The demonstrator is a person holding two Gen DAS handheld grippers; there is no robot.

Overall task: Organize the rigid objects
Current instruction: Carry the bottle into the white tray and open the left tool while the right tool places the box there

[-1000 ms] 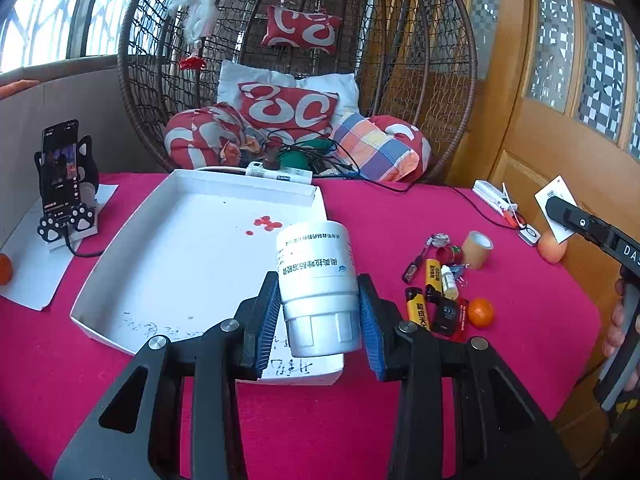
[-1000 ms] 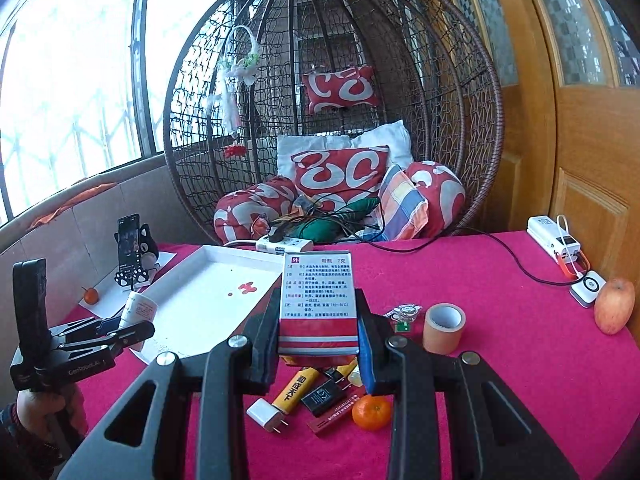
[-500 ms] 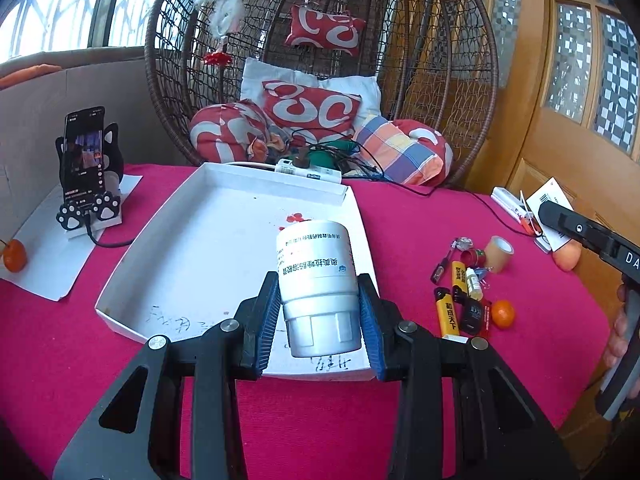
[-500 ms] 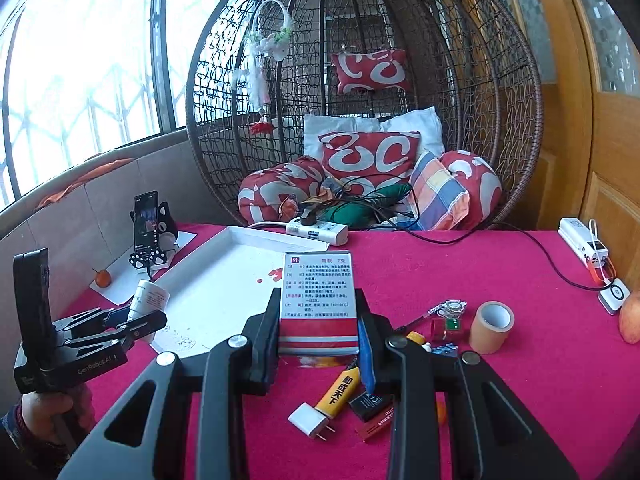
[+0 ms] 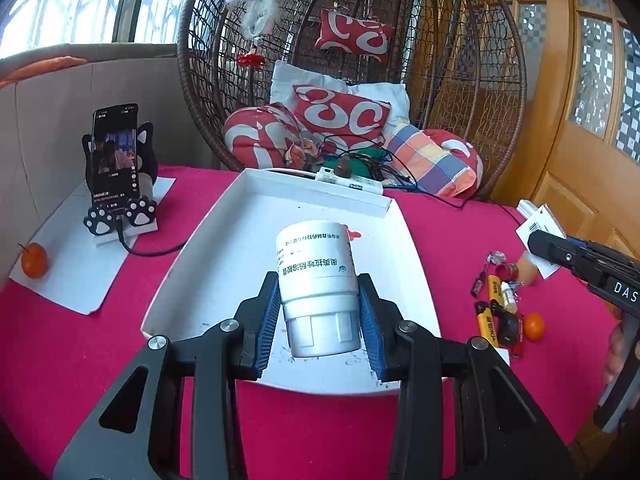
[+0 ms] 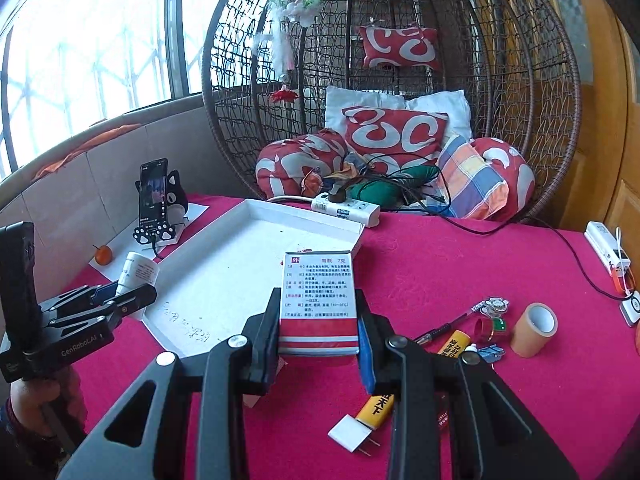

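Two hand-held grippers carry items toward a white tray (image 5: 208,248) on a pink desk (image 5: 80,340). The left gripper (image 5: 319,312) has its fingers clamped on a white bottle (image 5: 316,276), over the tray's near edge. The right gripper (image 6: 318,336) has its fingers clamped on a red and white box (image 6: 318,300), beside the tray's right corner. Likely next: lower each inside, then release.

One white tray (image 5: 208,236), one white bottle (image 5: 316,276), one red-and-white box (image 6: 318,300). Two grippers: left gripper (image 5: 320,320), right gripper (image 6: 320,332). One phone (image 5: 114,160), one tape roll (image 6: 534,330), one white plug (image 6: 352,434), two small oranges (image 5: 34,260) (image 5: 534,326).
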